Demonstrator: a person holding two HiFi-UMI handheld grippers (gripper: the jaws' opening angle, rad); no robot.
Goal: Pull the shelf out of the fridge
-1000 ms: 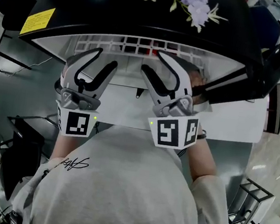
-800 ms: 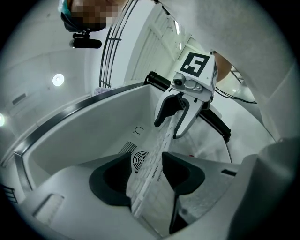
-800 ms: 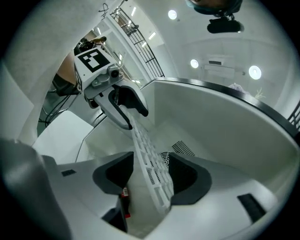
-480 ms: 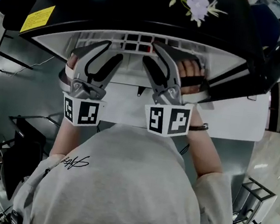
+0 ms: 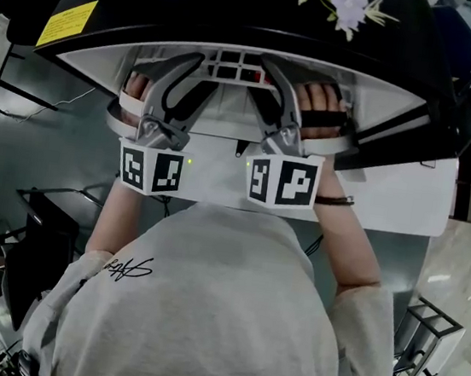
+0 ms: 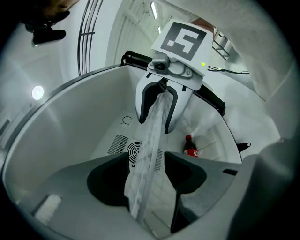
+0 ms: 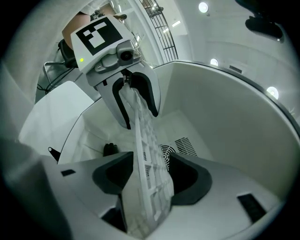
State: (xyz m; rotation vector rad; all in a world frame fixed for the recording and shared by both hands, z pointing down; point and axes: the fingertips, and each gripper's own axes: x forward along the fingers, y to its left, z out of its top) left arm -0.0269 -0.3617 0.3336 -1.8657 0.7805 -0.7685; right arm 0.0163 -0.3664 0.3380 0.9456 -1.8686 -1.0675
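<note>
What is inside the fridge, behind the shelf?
Inside the fridge, a red-capped bottle and a round fan vent at the back show. The shelf covers part of the vent; anything directly behind the shelf is hidden.

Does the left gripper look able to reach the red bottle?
Probably not yet: the shelf sits between the jaws of the left gripper, which have just been opening, and the bottle stands deeper inside.

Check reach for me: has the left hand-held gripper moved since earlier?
Yes. Left hand-held gripper went deeper into the fridge; its jaws have just been opening, shelf between them.
</note>
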